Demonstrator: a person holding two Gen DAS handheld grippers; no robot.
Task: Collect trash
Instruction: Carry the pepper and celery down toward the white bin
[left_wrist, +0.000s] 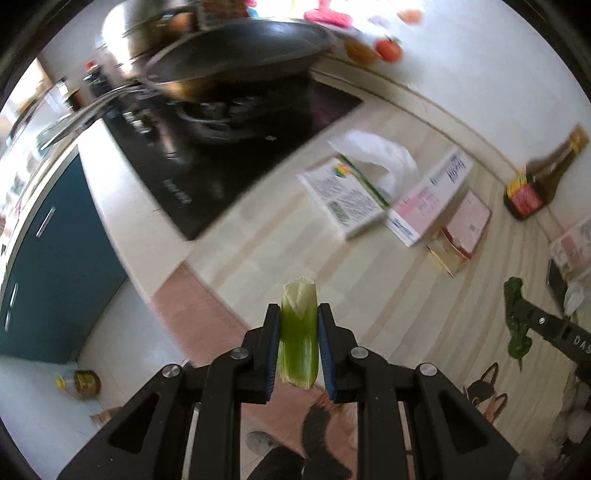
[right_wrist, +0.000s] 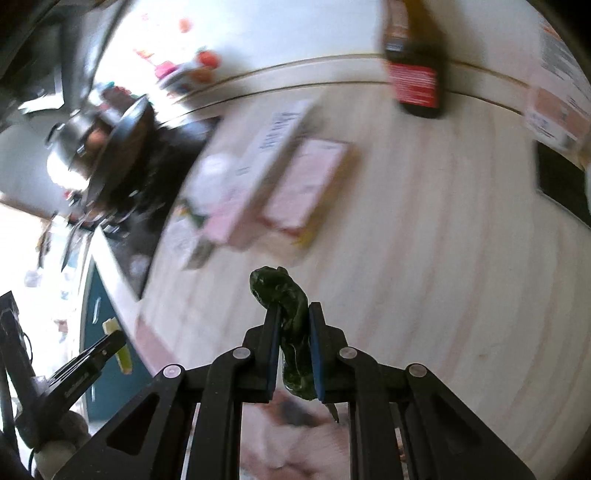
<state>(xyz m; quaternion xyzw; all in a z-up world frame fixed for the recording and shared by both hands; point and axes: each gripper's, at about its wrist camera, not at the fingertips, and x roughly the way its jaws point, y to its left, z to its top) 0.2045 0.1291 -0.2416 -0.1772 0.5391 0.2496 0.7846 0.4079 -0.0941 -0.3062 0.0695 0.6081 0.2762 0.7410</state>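
Note:
My left gripper (left_wrist: 298, 314) is shut on a pale green vegetable stalk piece (left_wrist: 299, 321) and holds it above the front edge of the light counter (left_wrist: 280, 236). My right gripper (right_wrist: 292, 308) is shut on a dark green wilted leaf (right_wrist: 286, 295) and holds it above the same counter (right_wrist: 424, 258). The right gripper with its leaf (left_wrist: 517, 317) shows at the right in the left wrist view. The left gripper with its stalk (right_wrist: 118, 347) shows at the lower left in the right wrist view.
Several flat cartons and a white crumpled bag (left_wrist: 376, 155) lie mid-counter. A dark sauce bottle (left_wrist: 535, 184) stands by the wall. A wok (left_wrist: 236, 59) sits on the black hob (left_wrist: 207, 155). Teal cabinets (left_wrist: 48, 258) and floor lie below left.

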